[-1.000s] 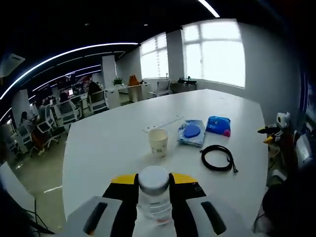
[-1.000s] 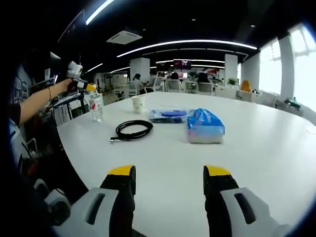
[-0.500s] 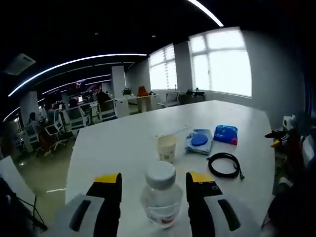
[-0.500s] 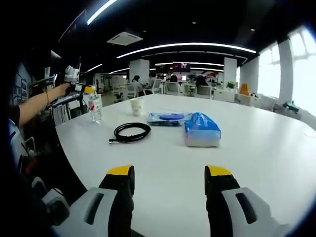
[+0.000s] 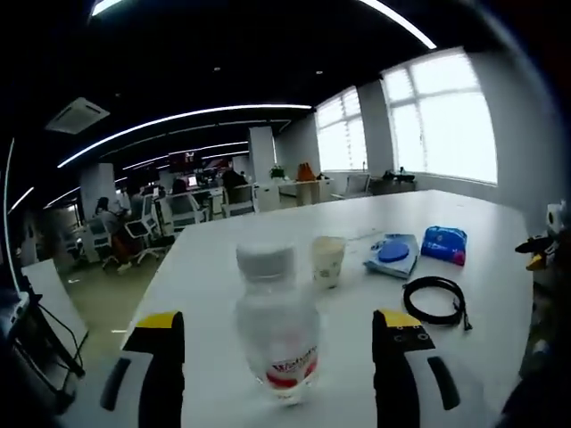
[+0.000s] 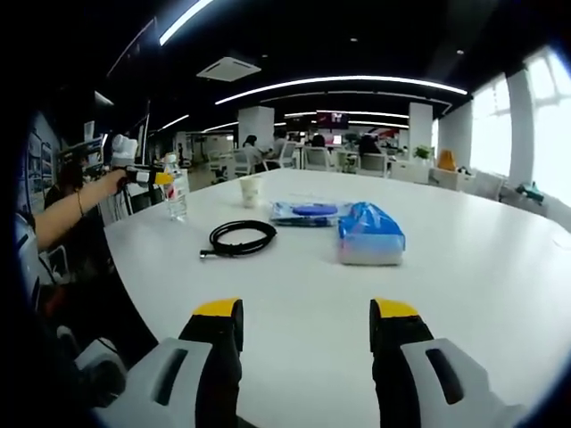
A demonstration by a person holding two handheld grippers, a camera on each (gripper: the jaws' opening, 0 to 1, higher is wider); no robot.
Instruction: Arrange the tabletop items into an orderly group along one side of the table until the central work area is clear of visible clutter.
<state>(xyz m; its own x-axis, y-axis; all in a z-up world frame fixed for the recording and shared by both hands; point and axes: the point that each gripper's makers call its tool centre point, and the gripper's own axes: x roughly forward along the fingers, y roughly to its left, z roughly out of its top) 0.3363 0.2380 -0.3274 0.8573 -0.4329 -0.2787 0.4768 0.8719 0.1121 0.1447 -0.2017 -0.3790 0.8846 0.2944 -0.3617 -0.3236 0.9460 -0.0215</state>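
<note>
left tongs apart, astride upright water bottle at table edge, untouched | right tongs apart, empty | cable, tissue pack straight ahead, nearer right

Left gripper view: water bottle upright on table, at 6 o'clock between the spread jaws, touching neither. Paper cup behind it toward 1 o'clock. Flat packet at 3 o'clock of the cup, tissue pack just beyond. Coiled cable nearer, at 4 o'clock of the cup.

Right gripper view: tissue pack at 12 o'clock, cable at 10 o'clock, bottle farthest left.
</note>
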